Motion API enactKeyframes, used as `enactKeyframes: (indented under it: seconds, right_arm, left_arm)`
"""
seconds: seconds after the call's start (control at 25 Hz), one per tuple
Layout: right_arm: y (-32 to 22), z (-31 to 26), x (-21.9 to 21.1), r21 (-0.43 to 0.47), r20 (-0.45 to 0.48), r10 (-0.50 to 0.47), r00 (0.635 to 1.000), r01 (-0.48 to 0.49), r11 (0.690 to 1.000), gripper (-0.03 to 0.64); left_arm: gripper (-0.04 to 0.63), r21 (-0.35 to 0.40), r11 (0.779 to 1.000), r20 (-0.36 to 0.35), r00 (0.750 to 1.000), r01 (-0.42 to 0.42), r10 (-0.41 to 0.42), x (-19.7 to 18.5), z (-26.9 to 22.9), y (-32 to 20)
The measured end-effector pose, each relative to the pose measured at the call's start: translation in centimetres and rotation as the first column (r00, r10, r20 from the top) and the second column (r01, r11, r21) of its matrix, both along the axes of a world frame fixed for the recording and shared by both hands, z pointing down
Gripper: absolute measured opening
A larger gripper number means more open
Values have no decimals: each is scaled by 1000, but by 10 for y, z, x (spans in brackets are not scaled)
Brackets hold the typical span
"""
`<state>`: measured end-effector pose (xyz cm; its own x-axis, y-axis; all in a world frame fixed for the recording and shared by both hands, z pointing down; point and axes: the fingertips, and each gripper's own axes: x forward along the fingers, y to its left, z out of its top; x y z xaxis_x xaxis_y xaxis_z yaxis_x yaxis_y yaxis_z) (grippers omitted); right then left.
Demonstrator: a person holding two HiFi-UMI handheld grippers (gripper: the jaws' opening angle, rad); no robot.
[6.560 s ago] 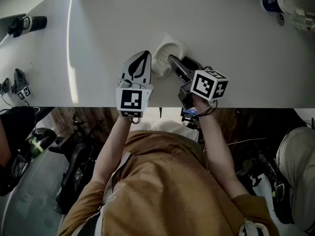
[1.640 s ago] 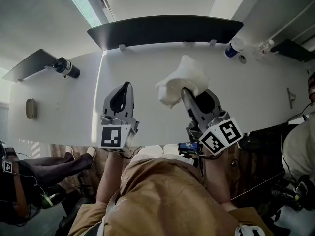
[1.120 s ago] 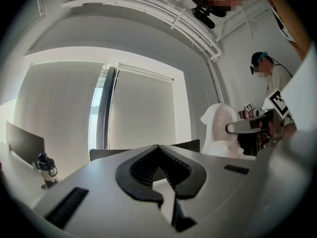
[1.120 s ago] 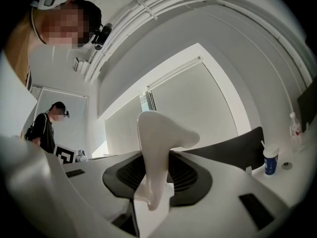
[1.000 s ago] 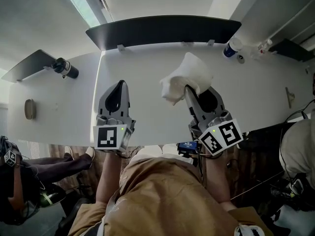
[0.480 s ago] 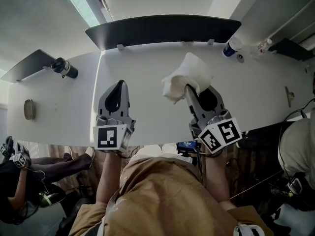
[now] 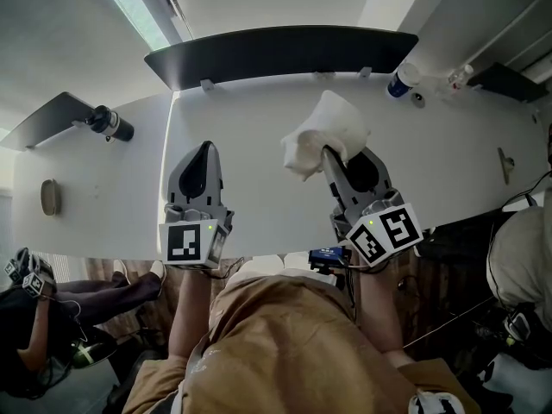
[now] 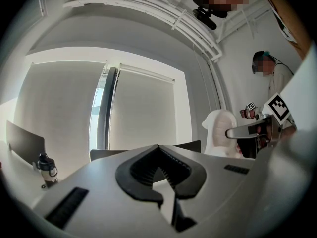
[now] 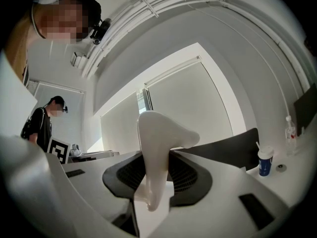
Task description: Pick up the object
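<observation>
A white, curved, moulded object (image 7: 323, 134) hangs above the white table (image 7: 259, 110), pinched at its lower edge. My right gripper (image 7: 328, 155) is shut on it. In the right gripper view the white object (image 9: 157, 148) stands upright between the black ribbed pads (image 9: 193, 175) and flares out above them. My left gripper (image 7: 203, 149) is level beside it at the left, apart from the object, shut with nothing in it. In the left gripper view its jaws (image 8: 158, 148) meet at the tips. The white object (image 8: 220, 133) shows there at the right.
A dark curved chair back (image 7: 276, 48) lines the table's far edge. A bottle with a blue label (image 7: 401, 80) stands at the far right, and a black cylinder (image 7: 108, 122) lies at the far left. Another person (image 8: 270, 78) stands to the right.
In the oldest frame the white object lay on the table with my right gripper at it; now it hangs lifted in that gripper. Over the last second nothing visibly moved.
</observation>
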<state>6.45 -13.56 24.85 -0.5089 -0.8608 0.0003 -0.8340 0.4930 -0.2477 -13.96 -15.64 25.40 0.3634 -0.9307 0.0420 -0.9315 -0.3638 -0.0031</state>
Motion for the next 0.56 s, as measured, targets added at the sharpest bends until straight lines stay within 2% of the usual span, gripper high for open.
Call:
enactKeyframes:
  seconds: [0.56]
  right_arm:
    - [1,4,-4,-9,-11,-19,1000,18,1000,140]
  left_arm:
    - [3,-11,1000,-8,1000,-3,3,2,2,3]
